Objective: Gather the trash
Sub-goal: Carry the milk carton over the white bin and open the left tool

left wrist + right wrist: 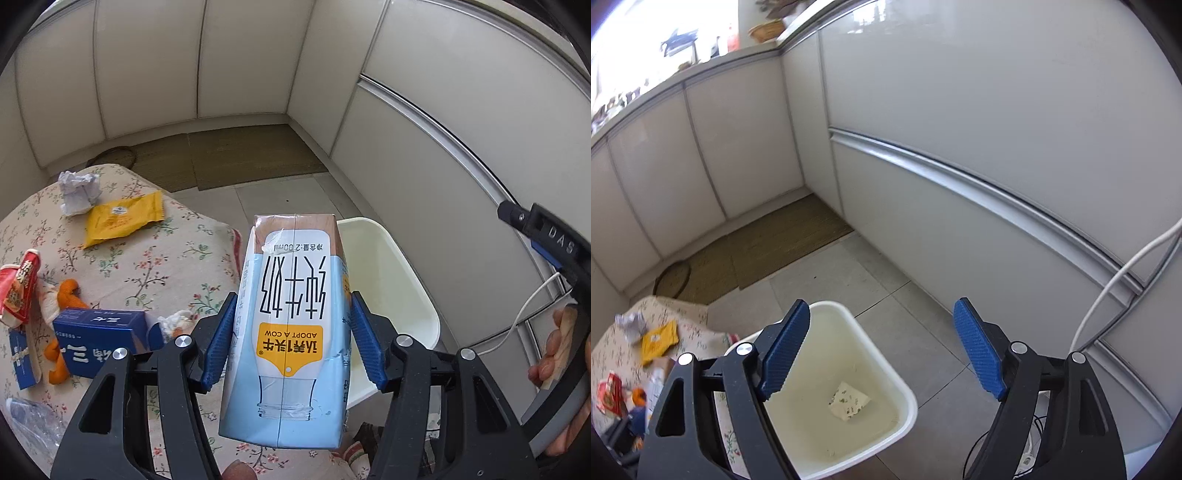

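My left gripper (pixel 291 339) is shut on a light blue milk carton (pixel 288 325), held upside down above the table's edge, beside the white trash bin (pixel 391 280). My right gripper (pixel 879 350) is open and empty, hovering over the white bin (pixel 905 391), which holds one small printed wrapper (pixel 849 400). On the floral tablecloth (pixel 155 258) lie a yellow packet (pixel 118 218), crumpled white paper (pixel 79 192), a red snack wrapper (pixel 18 291), orange peel (pixel 70 291) and a blue box (pixel 96 339).
White cabinet fronts (pixel 960 147) surround the corner, close on the right. A brown mat (pixel 764 254) lies on the grey tile floor beyond the bin. The right gripper's body (pixel 554 251) and hand show at the right of the left wrist view. A white cable (pixel 1115 284) hangs at right.
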`<state>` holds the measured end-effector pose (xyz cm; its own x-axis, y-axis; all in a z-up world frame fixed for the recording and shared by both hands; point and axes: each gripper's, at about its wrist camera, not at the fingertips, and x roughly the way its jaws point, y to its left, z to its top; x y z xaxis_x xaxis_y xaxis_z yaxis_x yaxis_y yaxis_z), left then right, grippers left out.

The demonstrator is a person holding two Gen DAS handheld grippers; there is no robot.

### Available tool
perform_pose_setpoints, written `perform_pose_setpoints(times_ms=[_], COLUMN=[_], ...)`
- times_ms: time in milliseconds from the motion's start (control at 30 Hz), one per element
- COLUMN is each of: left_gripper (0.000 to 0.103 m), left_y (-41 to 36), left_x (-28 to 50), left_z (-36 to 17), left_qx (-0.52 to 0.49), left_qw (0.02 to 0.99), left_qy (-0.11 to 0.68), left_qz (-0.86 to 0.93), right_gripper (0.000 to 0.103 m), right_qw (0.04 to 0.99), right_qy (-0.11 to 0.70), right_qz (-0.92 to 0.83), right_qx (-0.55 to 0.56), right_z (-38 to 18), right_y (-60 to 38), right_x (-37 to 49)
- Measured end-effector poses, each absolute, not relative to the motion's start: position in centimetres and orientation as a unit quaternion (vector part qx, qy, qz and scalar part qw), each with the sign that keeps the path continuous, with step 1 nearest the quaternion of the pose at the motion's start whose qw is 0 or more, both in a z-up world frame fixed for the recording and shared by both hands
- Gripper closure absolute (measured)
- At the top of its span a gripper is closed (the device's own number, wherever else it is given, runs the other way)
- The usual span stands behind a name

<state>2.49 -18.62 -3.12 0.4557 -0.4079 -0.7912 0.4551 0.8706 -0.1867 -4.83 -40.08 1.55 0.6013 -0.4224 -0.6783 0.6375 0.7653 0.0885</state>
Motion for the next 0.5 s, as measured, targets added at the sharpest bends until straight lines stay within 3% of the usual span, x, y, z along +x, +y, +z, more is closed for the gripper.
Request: perform_pose_setpoints(times_ms=[267, 300, 367, 500], left_gripper=[0.045, 0.042, 0.022, 0.019], left_y=[-23.2, -23.4, -23.4, -22.5], left_x=[2.3, 2.3, 2.4, 2.5], left_z=[-3.7, -3.9, -4.3, -4.2], left_qx=[0.028, 0.030, 0.035, 0.027], left_qw=[0.841, 0.842, 0.847, 0.857], left_qy=[0.446, 0.443, 0.437, 0.433], left_qz=[-0.306, -0.307, -0.301, -0.279], right_gripper=[0.018, 0.017, 0.016, 0.013], right_qw=[0.873, 0.872, 0.871, 0.871], right_qy=[0.306, 0.304, 0.302, 0.299], right_qz=[-0.336, -0.340, -0.343, -0.348], right_qx=[0.177, 0.177, 0.180, 0.177], right_z=[2.0, 1.9, 1.9, 2.0], right_y=[-41.8, -41.9, -42.2, -42.2], right_x=[-5.8, -5.8, -5.9, -6.2])
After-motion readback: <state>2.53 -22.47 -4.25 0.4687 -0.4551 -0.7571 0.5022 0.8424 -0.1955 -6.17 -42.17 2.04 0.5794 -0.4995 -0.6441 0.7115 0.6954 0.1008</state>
